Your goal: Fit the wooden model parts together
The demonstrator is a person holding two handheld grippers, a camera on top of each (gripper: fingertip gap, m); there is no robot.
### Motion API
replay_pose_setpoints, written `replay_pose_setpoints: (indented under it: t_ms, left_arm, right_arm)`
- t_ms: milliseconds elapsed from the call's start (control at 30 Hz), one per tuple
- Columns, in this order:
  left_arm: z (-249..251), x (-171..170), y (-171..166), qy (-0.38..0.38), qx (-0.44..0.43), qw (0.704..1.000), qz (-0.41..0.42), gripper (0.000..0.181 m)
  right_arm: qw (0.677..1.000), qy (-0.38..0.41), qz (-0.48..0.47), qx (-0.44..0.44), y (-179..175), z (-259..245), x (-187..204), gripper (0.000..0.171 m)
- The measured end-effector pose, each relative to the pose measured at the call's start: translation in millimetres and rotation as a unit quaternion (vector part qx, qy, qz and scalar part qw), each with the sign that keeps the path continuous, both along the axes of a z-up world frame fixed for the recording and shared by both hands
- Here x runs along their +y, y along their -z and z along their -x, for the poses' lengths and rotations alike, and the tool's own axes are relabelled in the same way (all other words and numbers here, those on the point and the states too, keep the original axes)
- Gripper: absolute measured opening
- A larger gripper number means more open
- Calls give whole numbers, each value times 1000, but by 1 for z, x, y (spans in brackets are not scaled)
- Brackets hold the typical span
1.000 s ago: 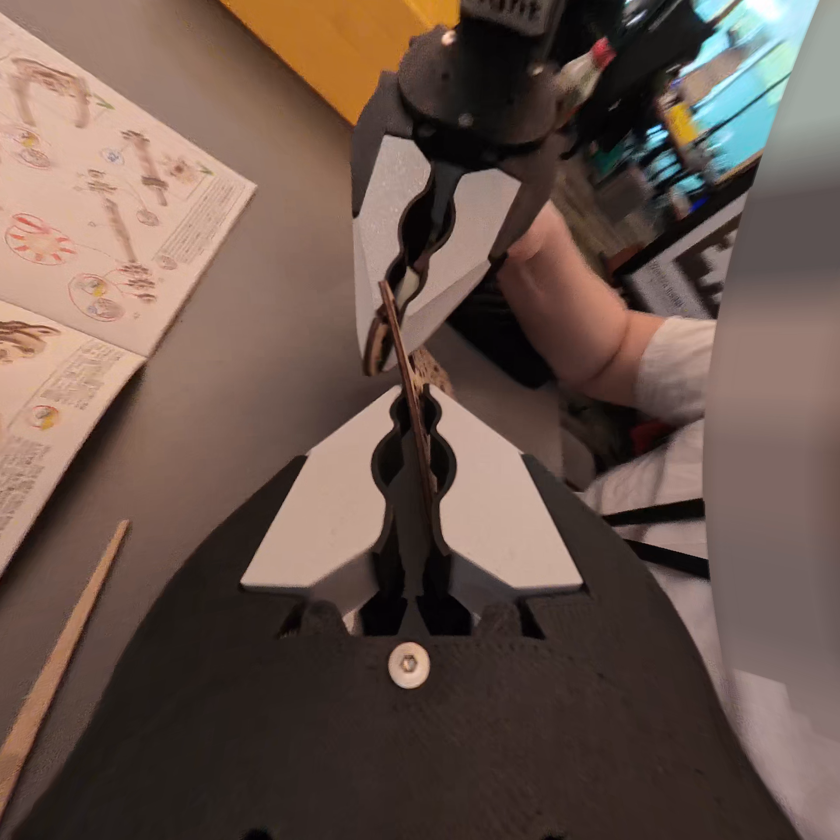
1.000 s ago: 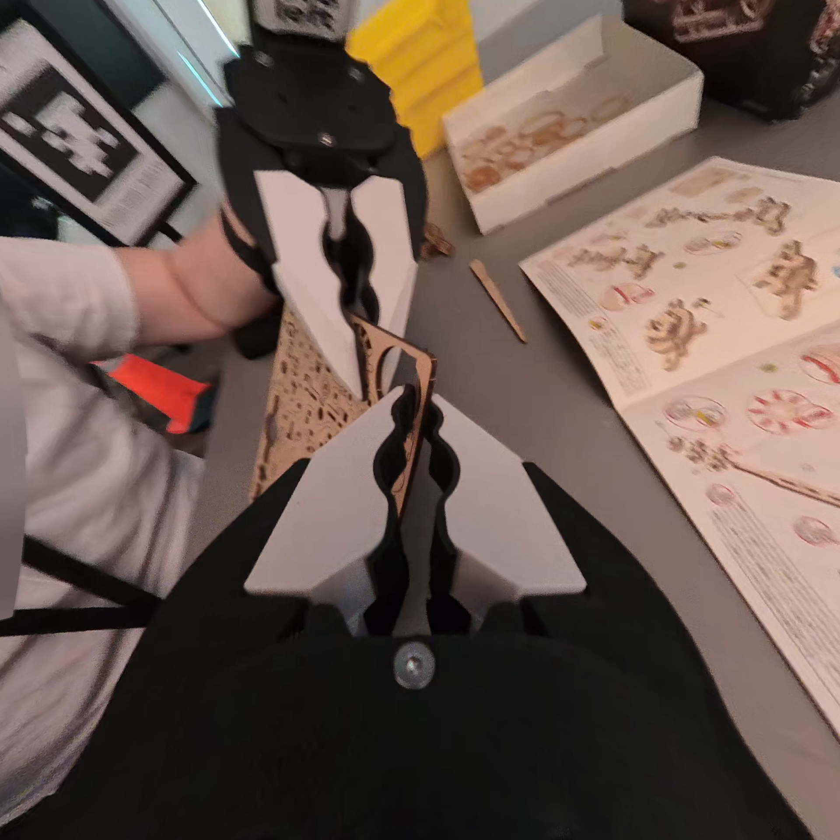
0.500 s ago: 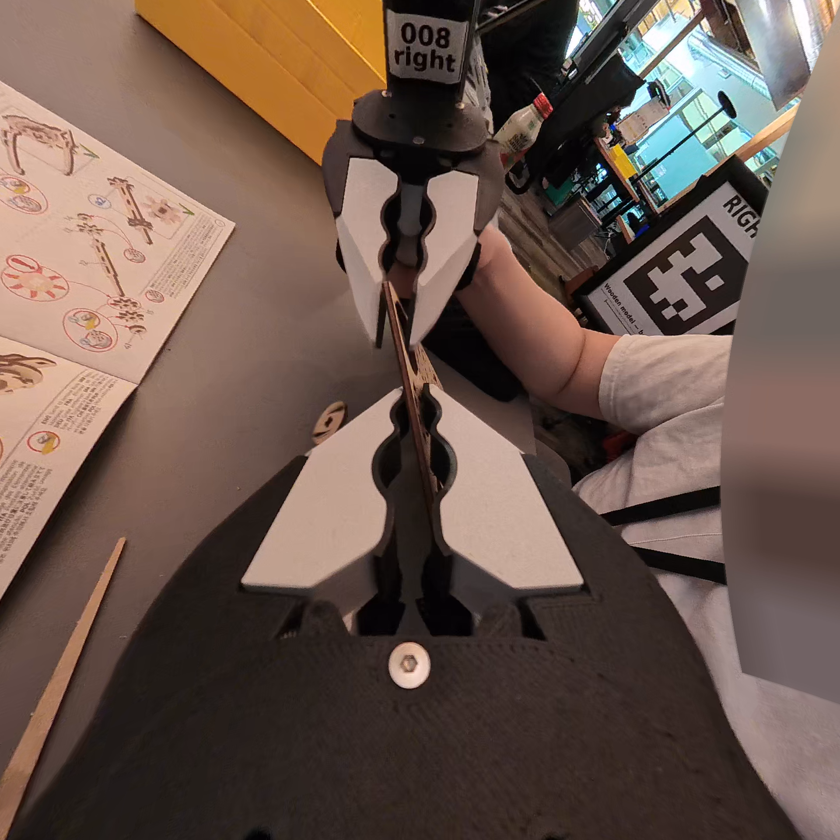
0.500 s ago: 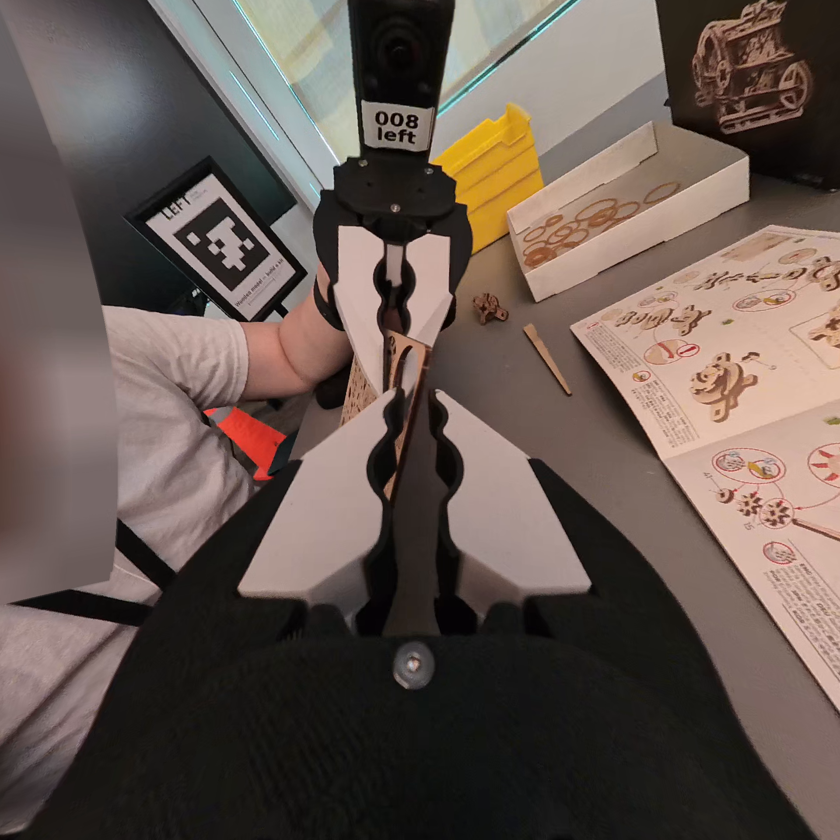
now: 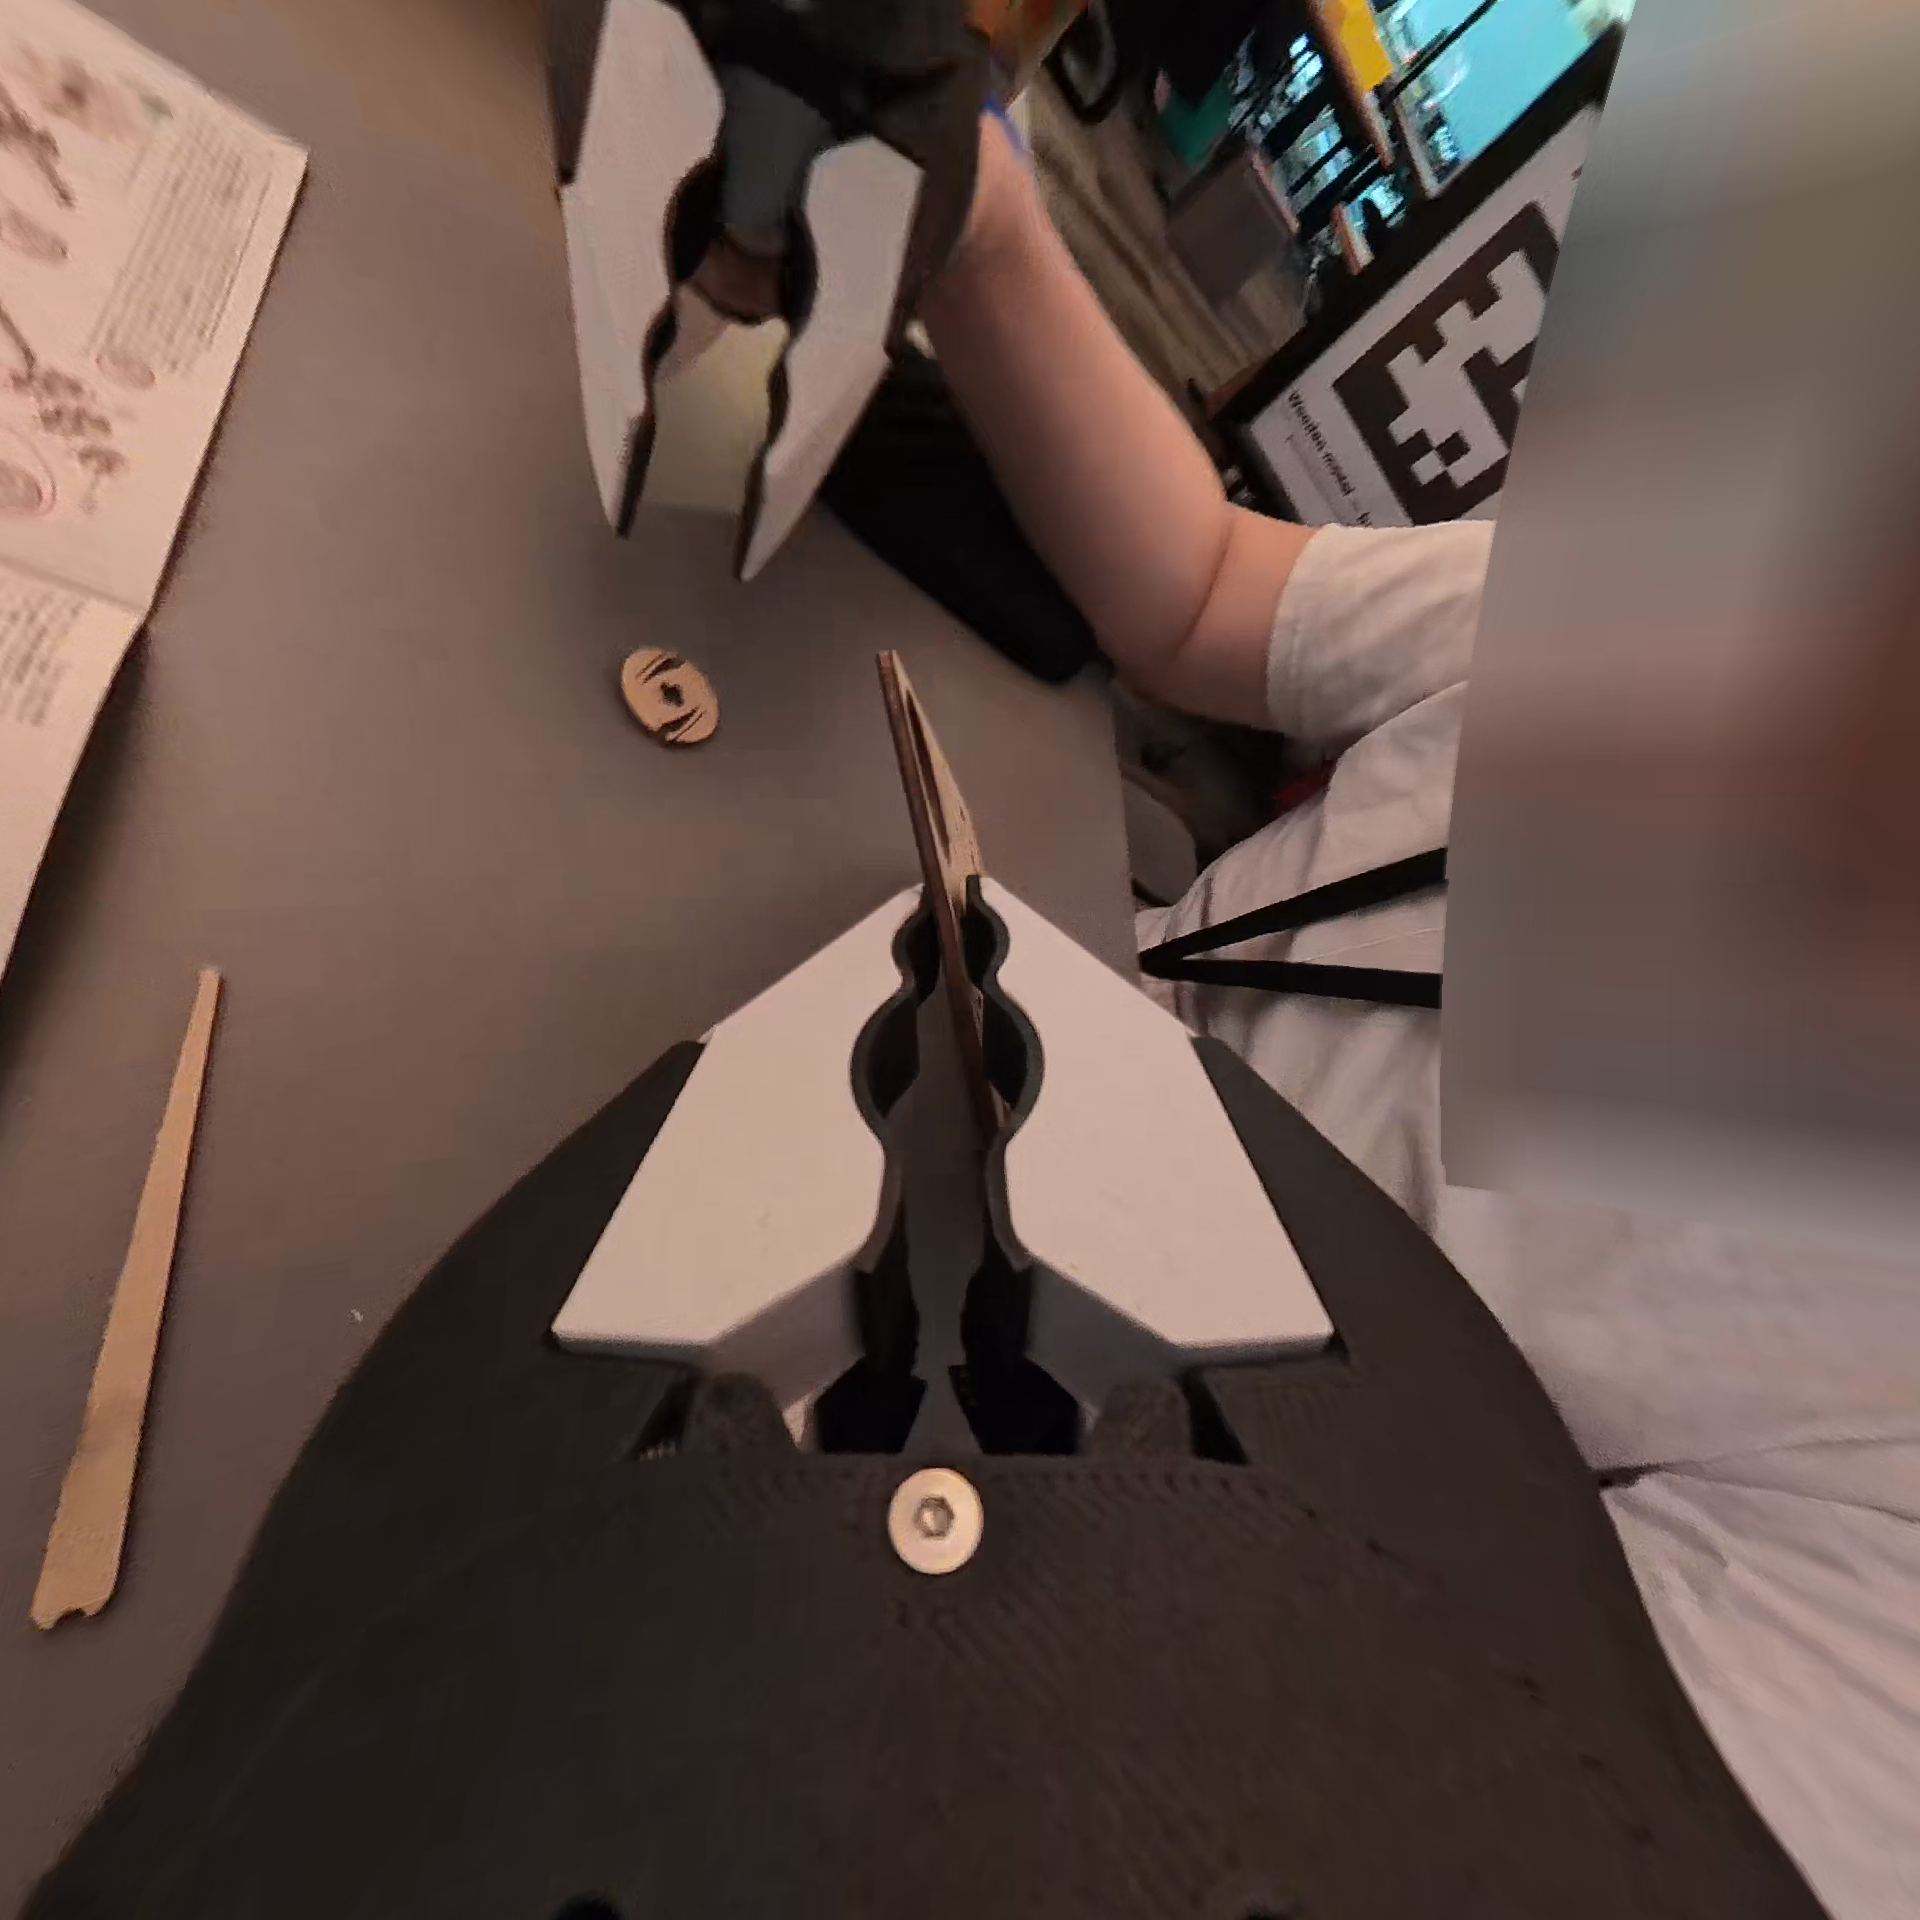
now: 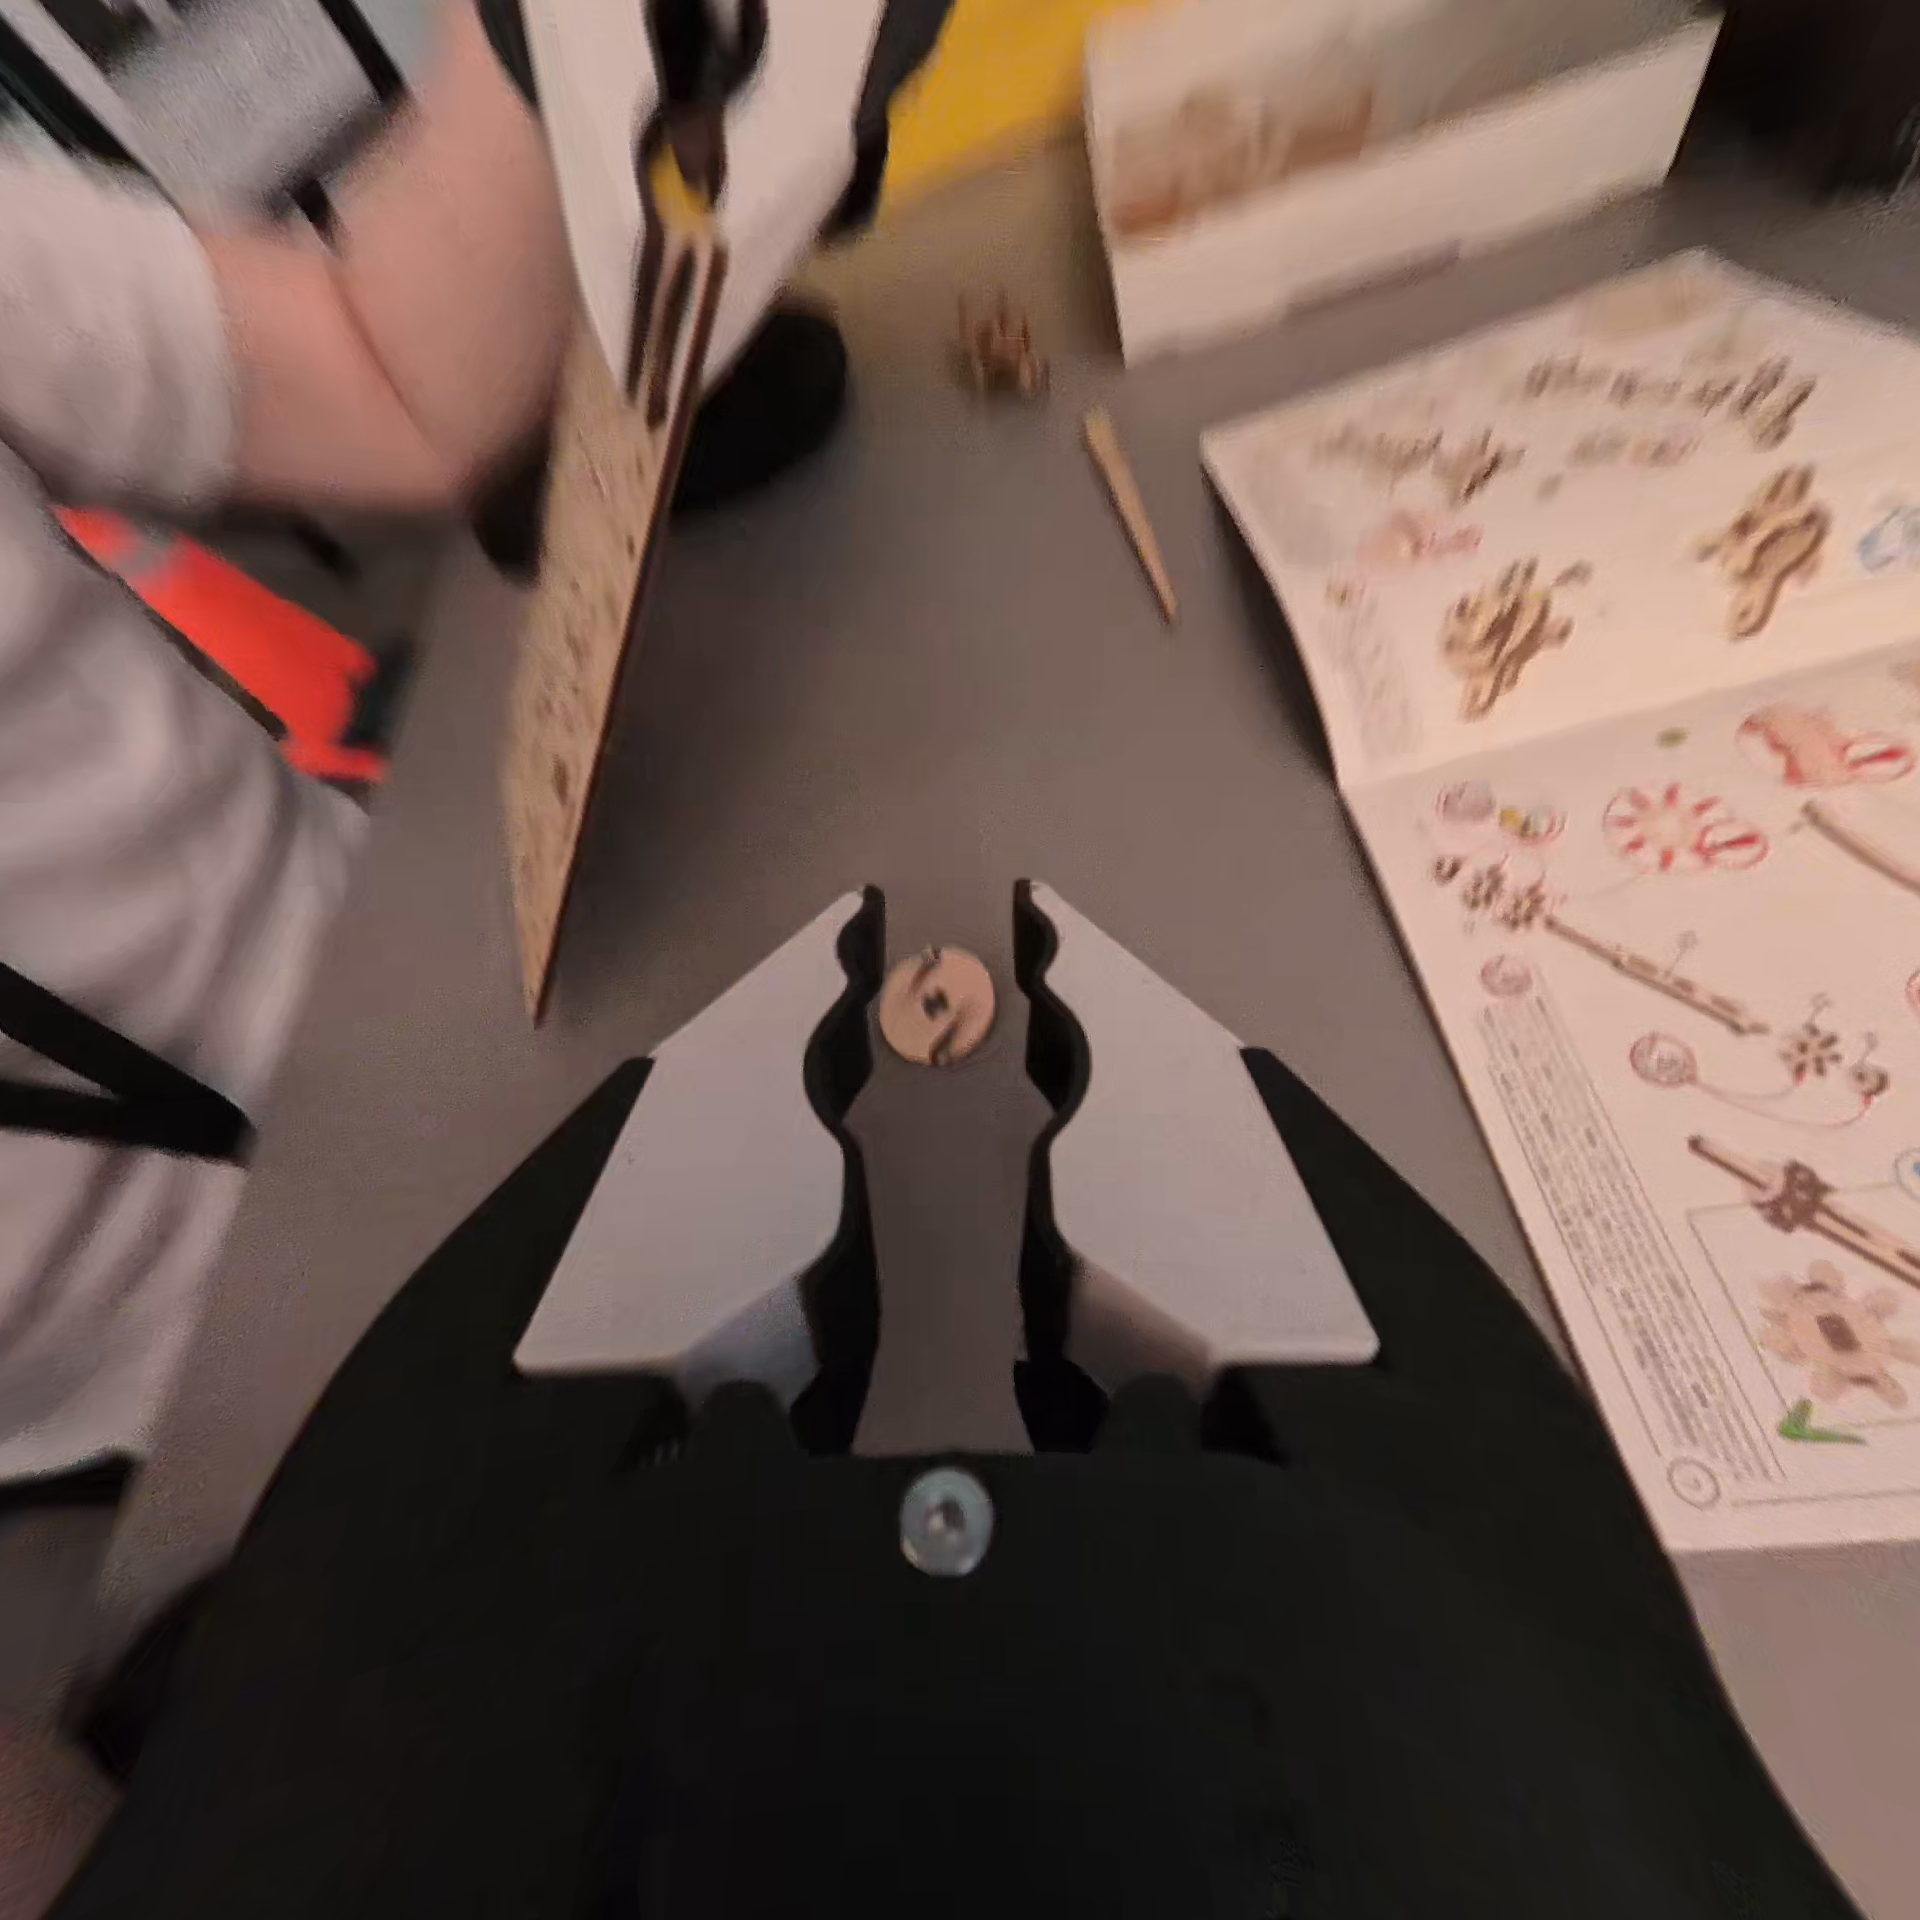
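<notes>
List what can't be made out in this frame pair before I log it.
- Wooden sheet: left wrist view shows it edge-on, so its cutouts are hidden; right wrist view blurs them.
- White box contents: right wrist view, motion blur.
- Small wooden piece beside the wooden stick: shape lost to blur.
- Right gripper: body cut off by the top edge, left wrist view.

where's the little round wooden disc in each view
Left wrist view: round wooden disc lies on the grey table, upper left of centre, below the open right tool.
Right wrist view: disc lies centred between that tool's open tips.
Shared landmark: the tapered wooden stick.
</notes>
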State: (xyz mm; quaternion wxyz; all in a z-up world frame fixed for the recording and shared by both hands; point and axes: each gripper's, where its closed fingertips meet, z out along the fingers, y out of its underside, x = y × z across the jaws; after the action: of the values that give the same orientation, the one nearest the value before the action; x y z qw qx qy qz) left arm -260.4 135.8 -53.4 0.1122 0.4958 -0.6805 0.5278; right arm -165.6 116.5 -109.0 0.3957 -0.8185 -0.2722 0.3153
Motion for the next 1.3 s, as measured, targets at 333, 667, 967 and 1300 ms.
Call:
replay_pose_setpoints:
  t_ms: [333,667,967,1300]
  left_arm:
    - [-9,-17,65,10,102,994,-46,14]
    - [-9,-2,98,-3,129,978,-162,29]
    - [-4,-3,104,17,143,977,-154,9]
    - [10,-8,106,54,173,976,-121,4]
  right_arm:
    - [986,-68,-18,-148,38,20,-10,45]
    - [980,-81,-13,-183,48,16,-16,47]
    - [979,-70,3,-194,52,15,-12,30]
    - [980,31,14,-196,51,32,28,30]
